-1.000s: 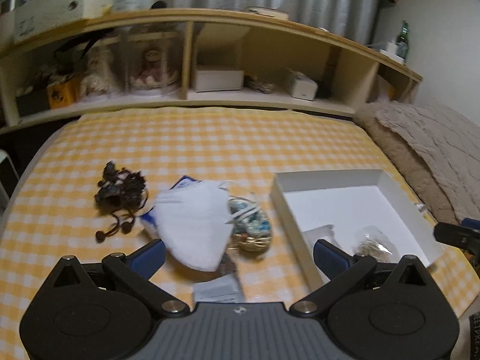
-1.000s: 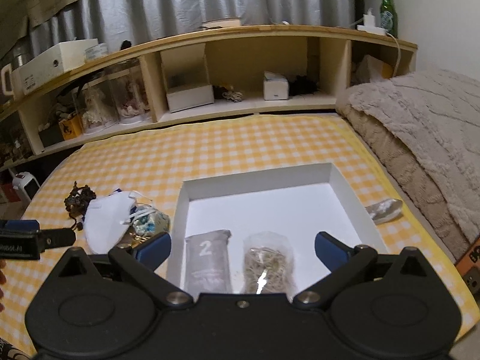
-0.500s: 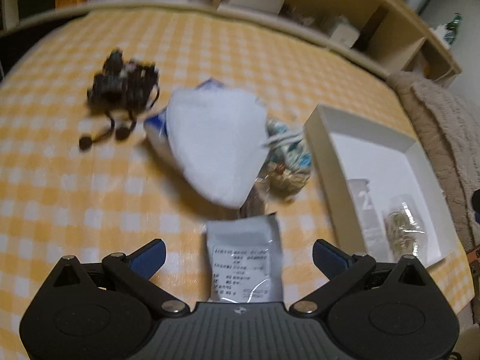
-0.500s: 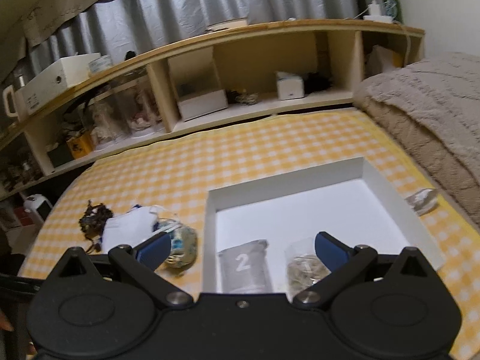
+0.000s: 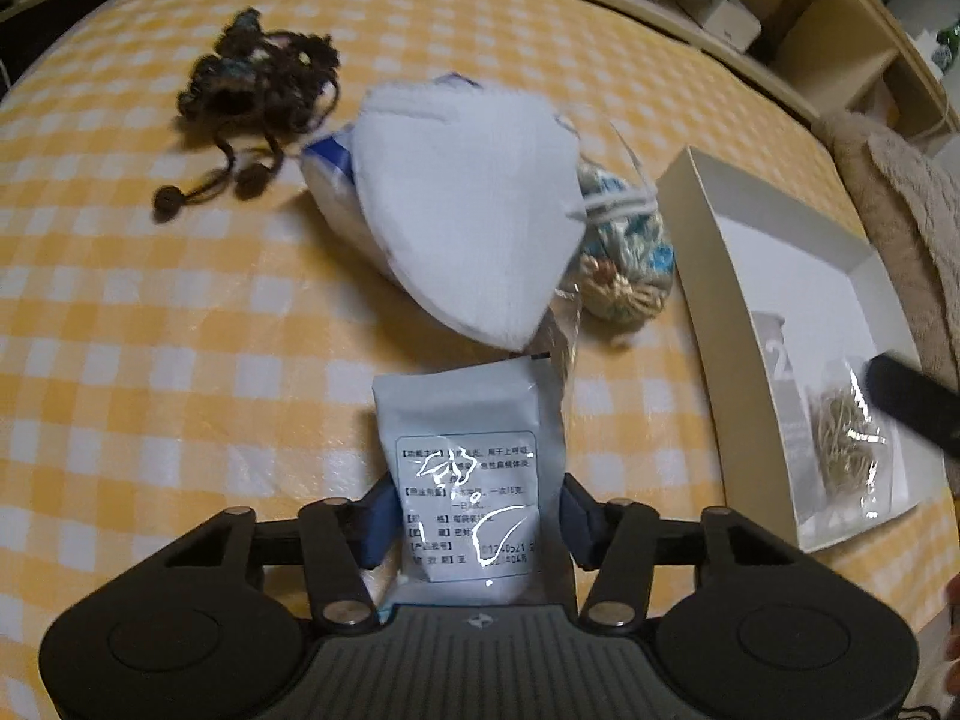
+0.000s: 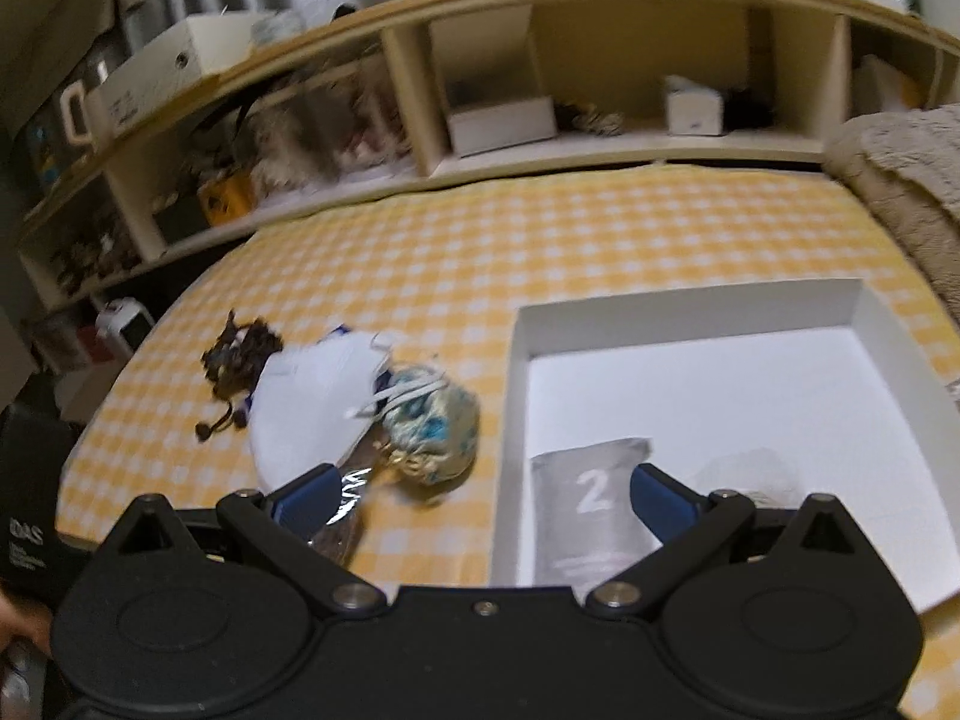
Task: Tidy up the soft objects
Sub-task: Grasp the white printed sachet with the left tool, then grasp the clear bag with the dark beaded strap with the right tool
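Observation:
A pale blue labelled sachet (image 5: 474,462) lies on the yellow checked cloth. My left gripper (image 5: 474,516) is shut on its near end, blue pads against both sides. Beyond it lie a white face mask (image 5: 468,204), a blue-patterned pouch (image 5: 624,264) and a dark tangled cord (image 5: 252,90). The white box (image 6: 690,324) at the right holds a grey packet marked 2 (image 6: 588,498) and a clear bag of fibres (image 5: 846,438). My right gripper (image 6: 480,498) is open and empty, hovering over the box's left wall.
A wooden shelf unit (image 6: 540,90) with boxes and jars runs along the back. A beige blanket (image 6: 900,180) lies at the right. A clear wrapper (image 6: 342,516) lies under the mask's near edge.
My left gripper dropped forward and closed on the pale blue sachet. My right gripper shifted left, from over the box to over its left wall.

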Demonstrator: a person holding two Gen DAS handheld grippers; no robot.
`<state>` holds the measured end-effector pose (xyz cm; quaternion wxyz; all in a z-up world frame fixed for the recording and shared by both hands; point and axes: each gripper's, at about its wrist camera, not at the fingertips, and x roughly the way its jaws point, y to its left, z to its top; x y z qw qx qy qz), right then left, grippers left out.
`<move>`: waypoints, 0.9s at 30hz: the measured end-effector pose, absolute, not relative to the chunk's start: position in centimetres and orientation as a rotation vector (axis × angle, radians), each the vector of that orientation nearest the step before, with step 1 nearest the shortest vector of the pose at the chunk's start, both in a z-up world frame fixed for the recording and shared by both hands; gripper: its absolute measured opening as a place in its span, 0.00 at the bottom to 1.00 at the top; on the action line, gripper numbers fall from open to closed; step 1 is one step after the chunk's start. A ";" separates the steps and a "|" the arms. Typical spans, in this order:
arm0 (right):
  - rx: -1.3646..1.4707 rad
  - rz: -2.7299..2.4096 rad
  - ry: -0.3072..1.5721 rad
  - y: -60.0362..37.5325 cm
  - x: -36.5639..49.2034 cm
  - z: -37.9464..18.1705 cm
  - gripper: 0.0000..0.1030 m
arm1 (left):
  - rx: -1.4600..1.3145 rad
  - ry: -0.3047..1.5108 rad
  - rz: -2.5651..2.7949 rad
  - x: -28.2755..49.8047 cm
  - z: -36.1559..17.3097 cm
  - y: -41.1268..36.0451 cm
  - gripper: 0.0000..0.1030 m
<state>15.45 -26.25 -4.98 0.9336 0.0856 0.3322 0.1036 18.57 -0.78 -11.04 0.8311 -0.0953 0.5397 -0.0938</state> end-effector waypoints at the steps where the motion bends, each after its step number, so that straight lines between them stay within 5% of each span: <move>1: 0.172 0.220 0.689 -25.8 15.8 -5.2 1.00 | -0.211 1.136 -0.195 18.5 -10.8 -0.5 0.49; 10: 0.240 0.322 0.822 -22.7 17.2 -7.8 0.99 | -0.253 1.013 -0.123 17.9 -8.2 1.8 0.48; 17: 0.212 0.359 0.883 -19.1 17.3 -9.7 0.78 | -0.292 0.928 -0.069 17.5 -6.3 3.4 0.49; 27: 0.147 0.328 0.935 -15.0 18.0 -12.9 0.74 | -0.299 0.988 0.004 17.8 -8.4 4.5 0.49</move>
